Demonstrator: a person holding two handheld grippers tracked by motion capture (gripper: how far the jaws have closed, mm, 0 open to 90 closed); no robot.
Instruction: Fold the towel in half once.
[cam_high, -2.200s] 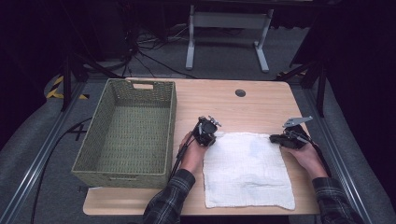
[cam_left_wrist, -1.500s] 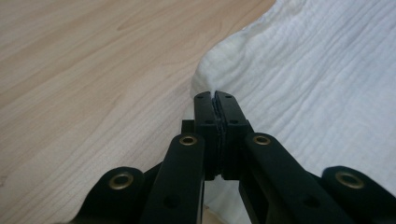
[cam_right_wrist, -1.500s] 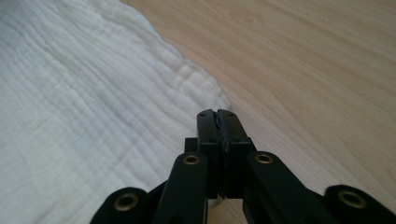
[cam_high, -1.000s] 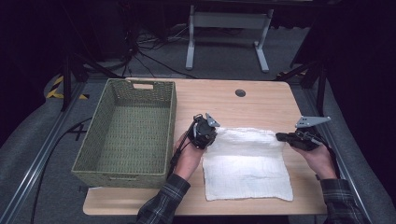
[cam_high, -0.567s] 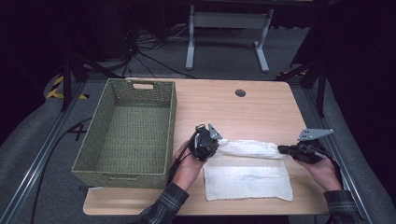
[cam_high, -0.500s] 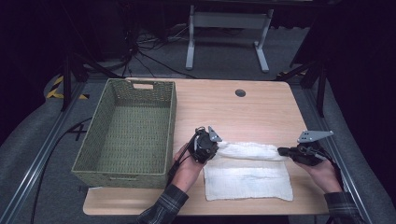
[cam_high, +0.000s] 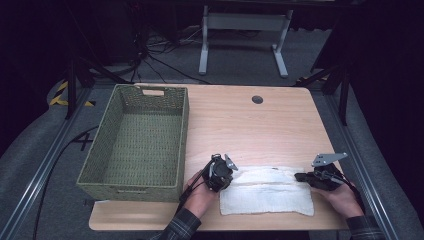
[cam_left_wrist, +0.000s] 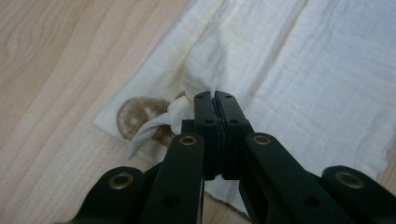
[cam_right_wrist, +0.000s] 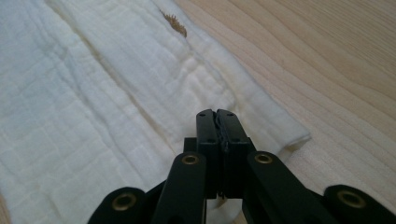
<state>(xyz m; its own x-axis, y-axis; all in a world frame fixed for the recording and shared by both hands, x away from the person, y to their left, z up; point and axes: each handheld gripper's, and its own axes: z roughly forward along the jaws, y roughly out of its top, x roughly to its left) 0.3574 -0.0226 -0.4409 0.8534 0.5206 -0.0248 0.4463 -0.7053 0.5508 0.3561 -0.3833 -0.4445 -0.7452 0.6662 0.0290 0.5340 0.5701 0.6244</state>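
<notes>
White cloth (cam_high: 267, 192) on counter (cam_high: 240, 125) right of basket (cam_high: 135, 142), left claw (cam_high: 226, 172) and right claw (cam_high: 300, 176) clamped on its far corners

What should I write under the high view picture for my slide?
Two grippers, left and right, fold a white cloth beside a green basket.

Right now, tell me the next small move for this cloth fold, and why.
Probably lower both corners onto the near edge and let go. The left gripper and right gripper are each shut on a corner of the white muslin cloth, whose far half is folded partway toward the person, short of the near edge.
</notes>
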